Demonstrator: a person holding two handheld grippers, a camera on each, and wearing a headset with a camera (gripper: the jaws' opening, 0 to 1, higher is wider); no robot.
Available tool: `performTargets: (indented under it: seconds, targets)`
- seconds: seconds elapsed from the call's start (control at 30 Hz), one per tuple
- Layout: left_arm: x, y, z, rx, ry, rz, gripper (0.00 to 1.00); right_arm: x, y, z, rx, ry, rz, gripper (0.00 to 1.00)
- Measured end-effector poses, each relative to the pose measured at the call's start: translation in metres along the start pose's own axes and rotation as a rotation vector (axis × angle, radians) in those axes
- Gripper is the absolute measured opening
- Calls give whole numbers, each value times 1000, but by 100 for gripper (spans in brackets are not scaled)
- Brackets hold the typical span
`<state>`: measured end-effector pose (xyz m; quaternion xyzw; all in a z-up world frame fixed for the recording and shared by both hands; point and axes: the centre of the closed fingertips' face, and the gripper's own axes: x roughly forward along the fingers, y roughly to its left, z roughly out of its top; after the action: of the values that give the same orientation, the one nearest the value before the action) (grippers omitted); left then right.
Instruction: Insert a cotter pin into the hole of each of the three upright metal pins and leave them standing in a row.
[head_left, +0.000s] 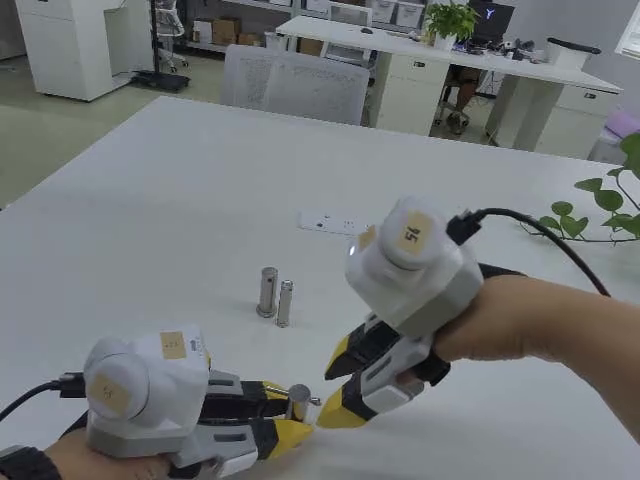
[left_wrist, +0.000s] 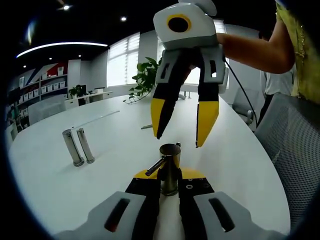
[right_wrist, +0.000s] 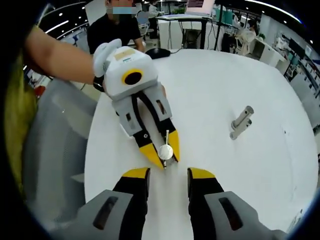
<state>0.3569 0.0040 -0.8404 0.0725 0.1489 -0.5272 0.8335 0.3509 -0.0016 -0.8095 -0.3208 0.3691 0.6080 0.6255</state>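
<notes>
- One pin (head_left: 267, 291) and a second pin (head_left: 285, 302) stand just beside each other, mid-table (head_left: 150, 200).
- Third pin (head_left: 298, 400) near the table's near edge, clamped between the left gripper's (head_left: 290, 412) jaws.
- Right gripper (head_left: 336, 388) just right of it, jaws apart.
- Card (head_left: 330, 222) behind the pair, toward the far edge.

Near left, the left claw (head_left: 286, 412) grips a metal pin (head_left: 299, 398); the right claw (head_left: 333, 390) gapes just beside it. Farther off, two pins (head_left: 268, 291) stand together on the worktop (head_left: 150, 200).

Head cam high, down onto table (head_left: 200, 180); gripper cams low, face-to-face, close — all share standing pins (head_left: 268, 290).
</notes>
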Motion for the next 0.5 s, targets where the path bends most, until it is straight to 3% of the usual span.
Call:
performTargets:
  seconds: [0.03, 0.1, 0.5]
  targets:
    - [0, 0, 0, 1, 0, 0, 11, -2, -4, 4, -21, -47, -25, 32]
    - [0, 0, 0, 0, -1, 0, 11, -5, -3, 3, 10, -78, -23, 32]
    - [0, 0, 0, 5, -2, 0, 11, -21, 4, -12, 23, -246, -84, 35]
